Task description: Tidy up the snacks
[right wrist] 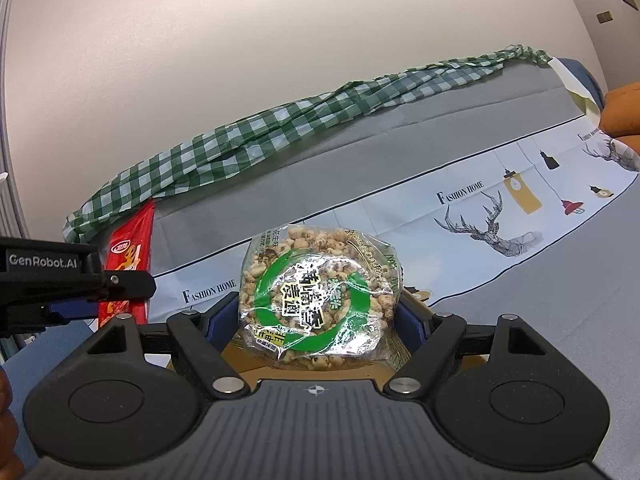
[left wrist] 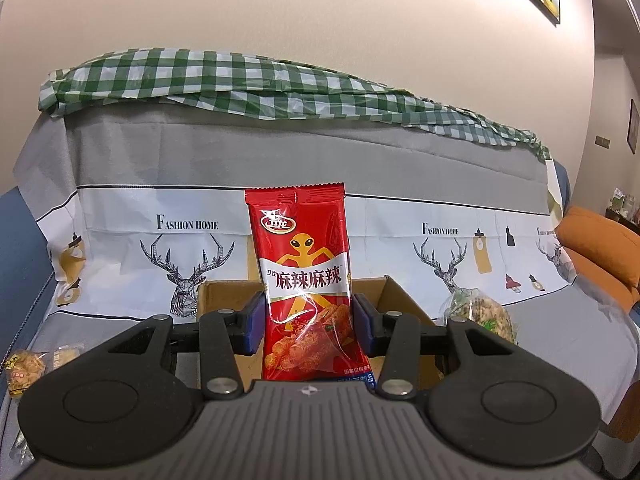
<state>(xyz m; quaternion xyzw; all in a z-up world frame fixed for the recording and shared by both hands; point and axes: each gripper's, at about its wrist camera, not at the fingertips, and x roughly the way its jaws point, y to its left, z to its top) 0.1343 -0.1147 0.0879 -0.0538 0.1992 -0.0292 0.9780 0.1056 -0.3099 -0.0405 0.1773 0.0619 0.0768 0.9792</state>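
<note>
The left claw [left wrist: 308,320] is clamped on a red foil snack packet with a yellow alien figure [left wrist: 306,276], its blue pads pressing both side edges; the packet stands upright, long axis vertical, crimped top edge up, held above an open brown cardboard box [left wrist: 396,296]. The right claw [right wrist: 320,316] is clamped on a clear round bag of puffed grain rings with a green circle label [right wrist: 316,296], its flat face toward the camera. Behind, a sofa draped in a grey-and-white deer-print cover [left wrist: 168,160] carries a green-and-white checked cloth [left wrist: 240,80] along its back, against a beige wall [left wrist: 320,12]. An orange cushion [left wrist: 600,252] lies far right; small yellow-wrapped snacks [left wrist: 28,368] rest near left.
</note>
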